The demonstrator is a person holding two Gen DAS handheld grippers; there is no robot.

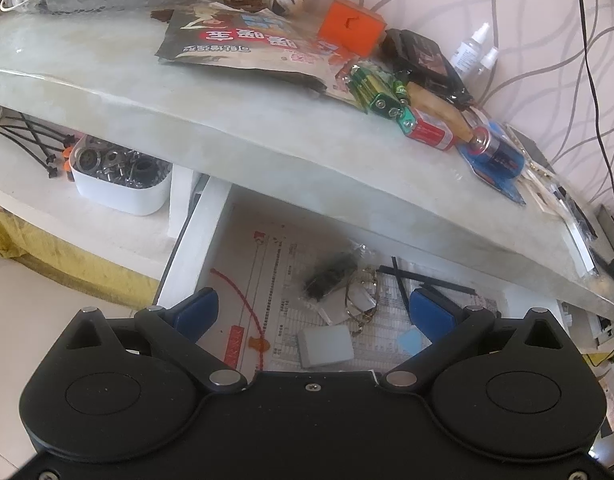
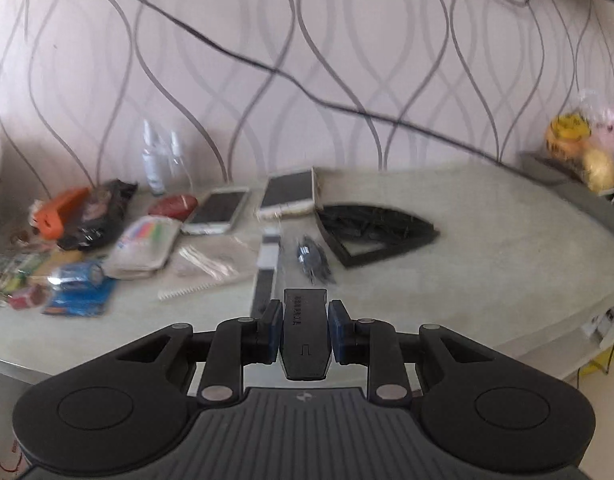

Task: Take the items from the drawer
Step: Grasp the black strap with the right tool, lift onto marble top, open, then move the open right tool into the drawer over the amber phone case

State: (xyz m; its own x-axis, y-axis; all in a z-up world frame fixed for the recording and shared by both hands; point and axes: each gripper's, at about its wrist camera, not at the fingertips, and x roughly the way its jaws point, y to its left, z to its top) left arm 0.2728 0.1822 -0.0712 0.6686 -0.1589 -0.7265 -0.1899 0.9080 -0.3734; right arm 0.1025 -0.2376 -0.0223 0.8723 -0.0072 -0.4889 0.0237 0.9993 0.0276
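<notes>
**A:** While the drawer (image 1: 211,240) is the reference, go left to right. Left gripper (image 1: 313,312) first?

**B:** It hangs over the drawer's open front, released, blue pads spread wide, nothing between them. Items left inside, measured from the drawer's left wall: red cord (image 1: 243,300) nearest it, then the grey block (image 1: 326,346) at the front, the black bagged item (image 1: 331,276) behind that, wire-rim glasses (image 1: 361,300) just right of the block, black sticks (image 1: 423,278) furthest right under the countertop (image 1: 267,132) overhang.

**A:** Which one lines up with the pads?

**B:** My read: the grey block. It sits between the pads, close to the front, long axis roughly across the gap. The glasses touch its right corner, so a wide close could drag them along.

**A:** Right gripper (image 2: 305,330)?

**B:** Out of the drawer, above the countertop. Clenched on a black flat device (image 2: 305,332), pads on its two long sides, long axis pointing straight ahead along the fingers.

**A:** Drop spot?

**B:** Judging by the layout, the bare countertop ahead, near the black strip (image 2: 265,280) and the black clip bundle (image 2: 313,260), short of the black frame (image 2: 381,236). View is blurred, so gaps there are uncertain.

**A:** So the left is nearer the drawer stock.

**B:** Yes. The right is well apart from it.
</notes>
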